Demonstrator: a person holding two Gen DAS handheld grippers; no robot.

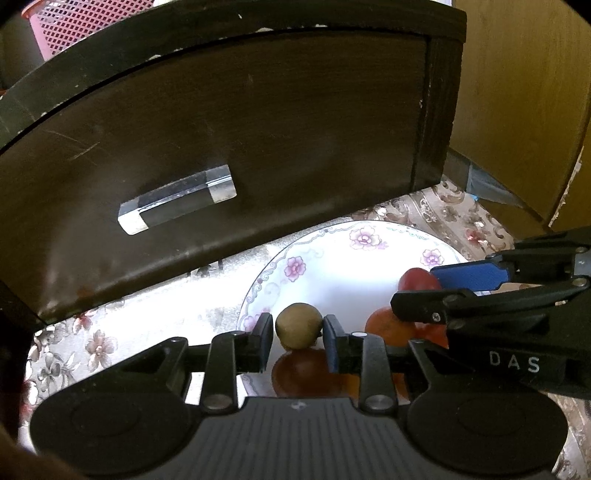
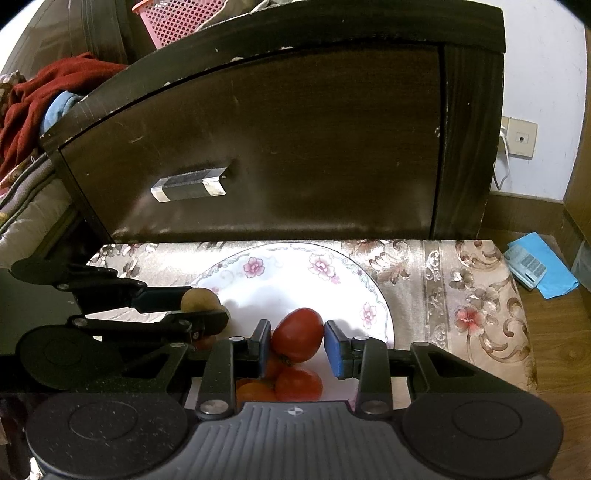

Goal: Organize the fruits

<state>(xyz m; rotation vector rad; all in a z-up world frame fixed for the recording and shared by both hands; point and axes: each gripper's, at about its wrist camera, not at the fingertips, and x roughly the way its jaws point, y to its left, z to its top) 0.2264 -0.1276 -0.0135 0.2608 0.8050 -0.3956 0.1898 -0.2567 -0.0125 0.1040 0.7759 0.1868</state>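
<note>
A white floral plate [image 1: 332,254] [image 2: 280,269] lies on a patterned cloth in front of a dark cabinet. My left gripper [image 1: 298,338] is shut on a round brown fruit [image 1: 298,325], also seen in the right wrist view [image 2: 197,299], just above the plate's near edge. My right gripper [image 2: 297,345] is shut on a red tomato [image 2: 297,334] [image 1: 419,278] over the plate. Below the grippers, orange and red fruits [image 2: 297,384] [image 1: 384,325] rest on the plate.
The dark cabinet door [image 2: 277,147] with a clear handle [image 2: 190,184] stands right behind the plate. A pink mesh basket [image 2: 181,18] sits on top. Red cloth [image 2: 40,99] lies left. A blue item [image 2: 535,266] lies on the wooden floor at right.
</note>
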